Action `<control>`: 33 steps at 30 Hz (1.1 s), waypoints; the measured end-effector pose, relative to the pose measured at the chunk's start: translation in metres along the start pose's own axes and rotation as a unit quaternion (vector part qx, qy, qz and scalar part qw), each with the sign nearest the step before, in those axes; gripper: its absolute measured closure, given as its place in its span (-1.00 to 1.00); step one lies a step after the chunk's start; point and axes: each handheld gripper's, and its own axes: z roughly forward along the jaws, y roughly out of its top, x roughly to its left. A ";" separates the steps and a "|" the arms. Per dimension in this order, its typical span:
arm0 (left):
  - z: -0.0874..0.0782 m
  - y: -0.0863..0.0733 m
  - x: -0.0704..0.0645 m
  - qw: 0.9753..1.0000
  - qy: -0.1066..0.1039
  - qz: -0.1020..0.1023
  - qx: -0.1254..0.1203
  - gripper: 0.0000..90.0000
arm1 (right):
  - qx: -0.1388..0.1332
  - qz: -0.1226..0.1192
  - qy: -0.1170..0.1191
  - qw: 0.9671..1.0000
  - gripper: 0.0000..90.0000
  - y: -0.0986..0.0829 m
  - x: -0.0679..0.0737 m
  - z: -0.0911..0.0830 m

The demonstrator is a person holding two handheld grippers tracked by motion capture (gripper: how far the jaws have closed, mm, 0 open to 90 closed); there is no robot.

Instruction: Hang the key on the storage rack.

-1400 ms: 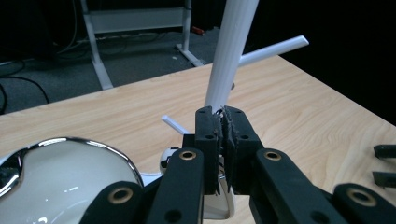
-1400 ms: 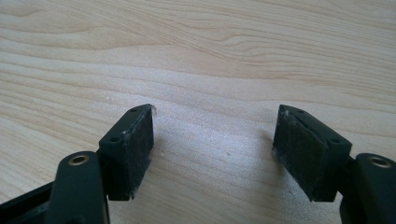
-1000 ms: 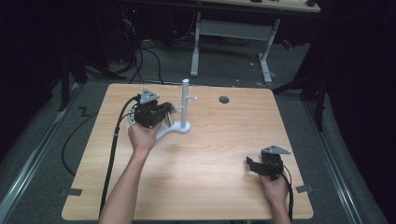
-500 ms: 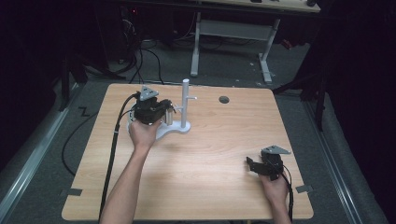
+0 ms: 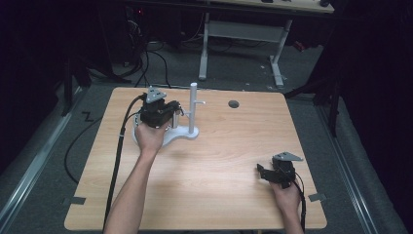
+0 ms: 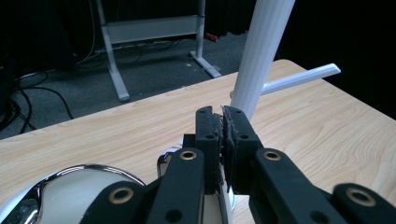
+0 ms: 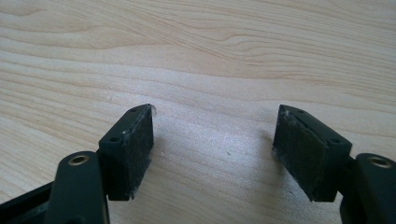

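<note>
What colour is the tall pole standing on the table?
White pole, clearest in the left gripper view.

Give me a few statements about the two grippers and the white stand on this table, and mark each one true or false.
1. The right gripper has its jaws spread apart over bare wood. True.
2. The left gripper has its jaws wide open. False: they are pressed together.
3. The white stand is lying flat. False: its post stands upright on the table.
4. The left gripper is next to the stand. True.
5. The right gripper holds a cup. False: nothing sits between its jaws.
</note>
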 end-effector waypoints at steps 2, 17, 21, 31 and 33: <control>0.001 0.000 0.001 1.000 0.002 -0.002 0.000 0.90 | 0.000 0.000 0.000 1.000 -0.36 0.000 0.000 0.000; 0.013 -0.009 -0.004 1.000 0.007 0.013 0.023 0.90 | 0.000 0.000 0.000 1.000 -0.36 0.000 0.000 0.000; 0.013 -0.013 -0.003 1.000 0.007 0.009 0.025 0.90 | 0.000 0.001 0.000 1.000 -0.36 0.000 0.000 0.000; 0.016 -0.023 -0.001 1.000 0.008 0.002 0.028 0.90 | 0.000 0.000 0.000 1.000 -0.36 0.000 0.000 0.000; 0.016 -0.024 0.000 1.000 0.008 -0.001 0.027 0.90 | 0.000 0.000 0.000 1.000 -0.36 0.000 0.000 0.000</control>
